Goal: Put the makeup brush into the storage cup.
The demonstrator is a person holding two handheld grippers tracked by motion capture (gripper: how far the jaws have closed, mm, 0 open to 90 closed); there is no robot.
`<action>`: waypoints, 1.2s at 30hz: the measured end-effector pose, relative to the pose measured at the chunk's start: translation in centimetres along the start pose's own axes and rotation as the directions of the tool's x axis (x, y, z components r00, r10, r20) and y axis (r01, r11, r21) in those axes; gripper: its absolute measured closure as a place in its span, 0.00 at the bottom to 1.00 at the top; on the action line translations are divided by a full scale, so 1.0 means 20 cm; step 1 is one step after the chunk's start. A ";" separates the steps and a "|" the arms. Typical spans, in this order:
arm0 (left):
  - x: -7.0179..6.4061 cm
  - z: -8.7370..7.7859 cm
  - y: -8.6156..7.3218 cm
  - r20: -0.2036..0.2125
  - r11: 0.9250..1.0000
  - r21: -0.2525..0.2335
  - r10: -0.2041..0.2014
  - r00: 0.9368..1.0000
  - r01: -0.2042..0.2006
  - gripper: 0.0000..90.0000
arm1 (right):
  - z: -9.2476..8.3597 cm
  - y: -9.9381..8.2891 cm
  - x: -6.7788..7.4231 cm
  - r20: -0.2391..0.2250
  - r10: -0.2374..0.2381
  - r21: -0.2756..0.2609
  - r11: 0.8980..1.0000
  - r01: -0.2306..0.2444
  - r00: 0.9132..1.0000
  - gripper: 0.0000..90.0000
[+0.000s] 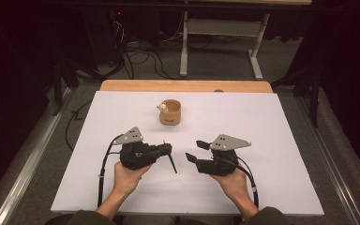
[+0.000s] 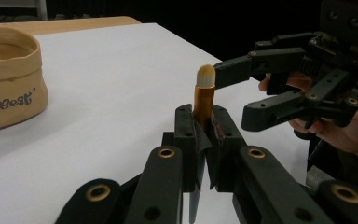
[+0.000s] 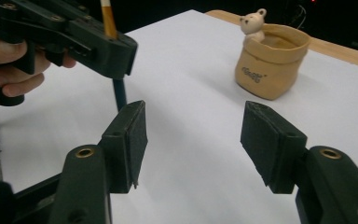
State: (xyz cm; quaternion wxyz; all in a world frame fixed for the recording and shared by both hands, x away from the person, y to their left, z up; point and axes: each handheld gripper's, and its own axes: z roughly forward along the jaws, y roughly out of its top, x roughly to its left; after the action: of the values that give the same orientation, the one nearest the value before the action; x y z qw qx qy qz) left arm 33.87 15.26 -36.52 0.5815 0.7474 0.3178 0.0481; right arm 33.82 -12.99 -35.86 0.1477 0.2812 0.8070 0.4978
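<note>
My left gripper (image 1: 168, 149) is shut on a small brush (image 2: 204, 95) with an orange ferrule, a pale tuft at the top and a dark handle (image 1: 172, 164) hanging down to the white sheet. The brush stands roughly upright between the pads. My right gripper (image 1: 196, 151) is open just to its right, nothing between its jaws; in the left gripper view its upper fingertip (image 2: 226, 72) sits right beside the tuft. In the right gripper view, the right gripper (image 3: 196, 140) gapes over bare sheet, with the left gripper (image 3: 116, 51) and brush (image 3: 108, 21) at upper left.
A tan cloth cup (image 1: 170, 112) with a small bear figure (image 1: 162, 107) at its rim stands behind the grippers. The white sheet (image 1: 262, 122) covers the table, a wooden edge (image 1: 187, 86) shows at the back. Cables and a metal stand (image 1: 183, 51) are on the floor beyond.
</note>
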 end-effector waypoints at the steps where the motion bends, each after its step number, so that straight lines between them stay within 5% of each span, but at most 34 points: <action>1: 0.00 0.00 0.00 -0.001 1.000 0.001 0.001 1.000 -0.001 0.93 | 0.00 0.00 -0.01 0.005 0.003 0.001 1.000 -0.003 1.000 0.46; 9: 0.01 -0.01 0.00 -0.013 1.000 -0.007 -0.001 1.000 0.001 0.93 | -0.05 -0.01 -0.06 0.014 0.023 0.007 1.000 -0.024 1.000 0.42; 23: 0.03 -0.03 0.01 -0.020 1.000 -0.015 -0.008 1.000 0.007 0.93 | -0.16 -0.06 -0.19 0.105 0.087 -0.045 0.996 -0.082 0.991 0.33; 31: 0.04 -0.04 0.02 -0.024 0.999 -0.029 -0.016 1.000 0.015 0.93 | -0.21 -0.11 -0.29 0.162 0.135 -0.072 0.990 -0.125 0.977 0.31; 36: 0.05 -0.05 0.02 -0.028 0.999 -0.026 -0.018 0.999 0.017 0.93 | -0.23 -0.16 -0.37 0.209 0.181 -0.058 0.983 -0.172 0.961 0.31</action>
State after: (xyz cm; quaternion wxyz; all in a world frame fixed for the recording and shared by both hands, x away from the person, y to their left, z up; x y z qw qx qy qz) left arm 34.29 16.57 -36.19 0.5870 0.7361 0.3321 0.0578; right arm 36.31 -21.83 -36.78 0.1940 0.4008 0.7482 0.4918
